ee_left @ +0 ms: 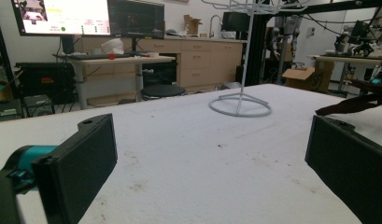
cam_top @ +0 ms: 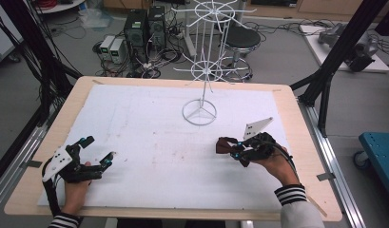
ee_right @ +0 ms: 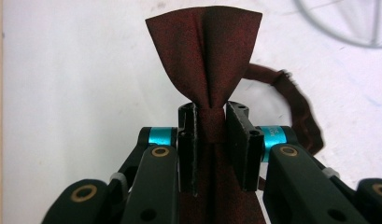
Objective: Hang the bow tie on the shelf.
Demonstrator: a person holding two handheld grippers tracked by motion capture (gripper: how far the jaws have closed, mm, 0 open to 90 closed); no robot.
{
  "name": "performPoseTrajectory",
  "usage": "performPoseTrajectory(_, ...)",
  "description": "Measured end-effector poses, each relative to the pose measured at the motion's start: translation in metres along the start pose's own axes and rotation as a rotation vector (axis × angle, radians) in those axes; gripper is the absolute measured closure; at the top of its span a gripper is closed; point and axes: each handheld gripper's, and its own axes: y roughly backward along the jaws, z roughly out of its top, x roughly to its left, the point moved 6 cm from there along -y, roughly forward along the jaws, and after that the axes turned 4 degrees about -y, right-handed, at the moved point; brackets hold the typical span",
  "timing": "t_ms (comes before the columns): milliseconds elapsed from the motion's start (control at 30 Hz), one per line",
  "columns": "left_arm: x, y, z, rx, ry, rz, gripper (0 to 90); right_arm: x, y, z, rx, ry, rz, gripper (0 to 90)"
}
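Clamped at its knot by the right gripper (ee_right: pixel 211 140), a dark red bow tie (ee_right: pixel 205 56) is held near the white wire rack (cam_top: pixel 201 71); farther from it, the left gripper (cam_top: pixel 94 152) is spread wide.

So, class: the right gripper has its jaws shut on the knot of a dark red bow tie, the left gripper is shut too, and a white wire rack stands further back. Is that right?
Not quite. The left gripper is open: the left gripper view shows its jaws wide apart over the bare table. The rest holds: the right gripper pinches the dark red bow tie at its knot, and the white wire rack stands further back.
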Motion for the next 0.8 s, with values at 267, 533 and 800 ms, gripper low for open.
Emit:
performPoseTrajectory(267, 0.000, 0.000, 0.000, -0.001, 0.001, 0.000, 2.6, -0.005, 0.013, 0.008, -0.130, -0.096, -0.015, 75.0)
performPoseTrajectory(533, 0.000, 0.000, 0.000, -0.002, 0.001, 0.000, 2.6, -0.014, 0.028, 0.015, -0.271, -0.199, -0.076, 75.0)
performPoseTrajectory(800, 0.000, 0.000, 0.000, -0.001, 0.000, 0.001, 2.6, -0.024, 0.046, 0.020, -0.420, -0.302, -0.157, 75.0)
